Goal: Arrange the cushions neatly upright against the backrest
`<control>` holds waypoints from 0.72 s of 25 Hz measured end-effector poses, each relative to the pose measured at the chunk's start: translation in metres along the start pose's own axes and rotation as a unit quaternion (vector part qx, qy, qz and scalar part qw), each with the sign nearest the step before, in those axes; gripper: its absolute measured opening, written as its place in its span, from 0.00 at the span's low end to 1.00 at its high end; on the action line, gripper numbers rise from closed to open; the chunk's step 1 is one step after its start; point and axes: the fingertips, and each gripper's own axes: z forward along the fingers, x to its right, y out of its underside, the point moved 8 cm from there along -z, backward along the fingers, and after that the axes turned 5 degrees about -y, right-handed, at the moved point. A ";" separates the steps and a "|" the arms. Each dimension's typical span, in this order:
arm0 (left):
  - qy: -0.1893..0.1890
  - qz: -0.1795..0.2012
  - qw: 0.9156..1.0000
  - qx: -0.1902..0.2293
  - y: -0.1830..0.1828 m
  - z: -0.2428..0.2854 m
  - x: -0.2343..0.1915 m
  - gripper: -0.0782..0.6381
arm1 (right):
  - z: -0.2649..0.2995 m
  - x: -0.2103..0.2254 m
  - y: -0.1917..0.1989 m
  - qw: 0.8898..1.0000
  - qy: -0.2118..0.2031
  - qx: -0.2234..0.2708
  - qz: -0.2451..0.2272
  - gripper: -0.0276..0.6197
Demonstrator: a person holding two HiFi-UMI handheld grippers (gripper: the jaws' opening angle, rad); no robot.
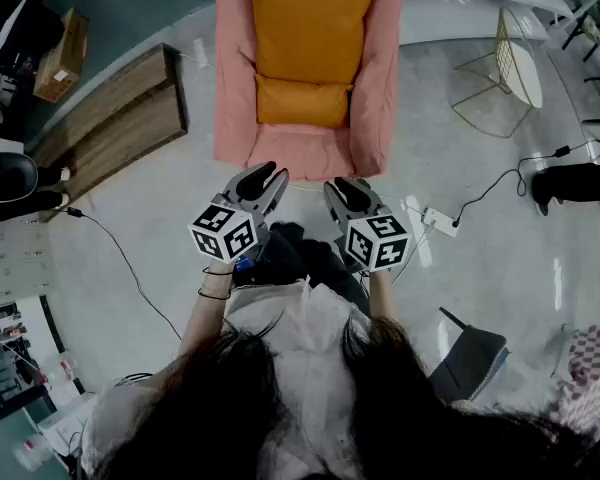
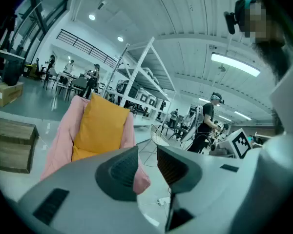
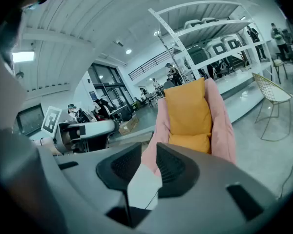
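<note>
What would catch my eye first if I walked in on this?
A pink armchair at top centre holds a tall orange cushion upright against its back, a smaller orange cushion below it. In front, the left gripper and right gripper hover, jaws slightly apart, empty.

A wooden bench (image 1: 115,118) is lying at ten o'clock on the glossy floor (image 1: 130,238). A wire chair (image 1: 510,68) is standing at two o'clock.
</note>
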 end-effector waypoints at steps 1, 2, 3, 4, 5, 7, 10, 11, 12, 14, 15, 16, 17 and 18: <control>-0.002 0.000 1.000 -0.002 0.001 -0.004 0.001 0.29 | -0.001 -0.003 0.002 1.000 -0.001 0.002 0.001 0.20; -0.005 -0.001 1.000 -0.004 0.003 -0.008 0.001 0.29 | -0.002 -0.005 0.004 1.000 -0.001 0.003 0.001 0.20; -0.006 -0.001 1.000 -0.006 0.005 -0.011 0.000 0.29 | -0.003 -0.007 0.006 1.000 0.001 0.004 0.001 0.20; -0.007 -0.002 1.000 -0.008 0.007 -0.015 0.000 0.29 | -0.003 -0.009 0.008 1.000 0.002 0.004 0.001 0.20; -0.007 -0.003 1.000 -0.010 0.008 -0.018 -0.001 0.29 | -0.003 -0.011 0.009 1.000 0.004 0.005 0.001 0.20; -0.006 -0.002 1.000 -0.013 0.010 -0.027 -0.002 0.29 | -0.003 -0.016 0.011 1.000 0.008 0.007 0.002 0.20; -0.005 0.005 1.000 -0.015 0.014 -0.044 -0.006 0.29 | -0.001 -0.027 0.016 1.000 0.010 0.013 0.004 0.20; -0.005 0.006 1.000 -0.015 0.016 -0.051 -0.008 0.29 | -0.001 -0.033 0.019 1.000 0.010 0.014 0.005 0.20; -0.004 0.006 1.000 -0.015 0.018 -0.058 -0.010 0.29 | 0.000 -0.038 0.022 1.000 0.010 0.013 0.005 0.20; -0.001 0.003 1.000 -0.013 0.024 -0.072 -0.014 0.29 | 0.000 -0.052 0.031 1.000 0.011 0.011 0.004 0.20; 0.003 0.001 1.000 -0.012 0.027 -0.079 -0.014 0.29 | -0.001 -0.059 0.036 1.000 0.012 0.009 0.002 0.20; 0.007 -0.002 1.000 -0.011 0.032 -0.086 -0.014 0.29 | -0.002 -0.066 0.042 1.000 0.015 0.008 0.000 0.20; 0.012 -0.004 1.000 -0.011 0.037 -0.093 -0.014 0.29 | -0.005 -0.073 0.047 1.000 0.018 0.007 -0.001 0.20; 0.017 -0.006 1.000 -0.012 0.040 -0.101 -0.014 0.29 | -0.007 -0.083 0.051 1.000 0.021 0.007 -0.002 0.20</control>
